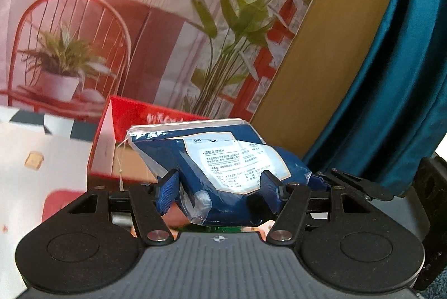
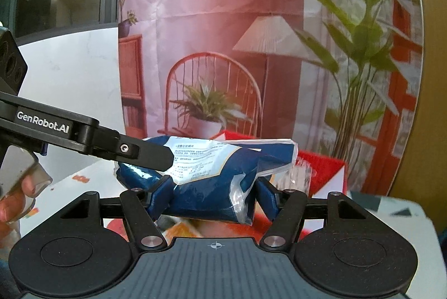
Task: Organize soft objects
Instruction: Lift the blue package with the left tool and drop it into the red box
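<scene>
- In the left wrist view, one blue packet in clear, crinkled plastic film, with one white printed label on its upper face, sits between the two blue ribbed fingers of the left gripper; the pads press into its soft sides and dent them, so the claw is clamped on the packet at a middling width
- Behind the packet stands one open red box with pale inner walls and a cardboard-brown floor; the packet's far end is seen over its opening
- Further back hangs one printed backdrop, creased, showing a chair, a lamp and plants; to its right one flat tan board, then one teal cloth in glossy folds
- A pale patterned table top lies open on the left; on the right the other tool's black linkage crowds the packet's end
- In the right wrist view, the same single packet lies crosswise between the right gripper fingers, which pinch its bulging blue body; film bunches at the right finger
- One black arm of the left tool, lettered in white, reaches in from the left and overlaps the packet's left end; a person's hand grips that tool at the edge
- The red box stands just behind and right of the packet, with a white wall and a dark window on the left
</scene>
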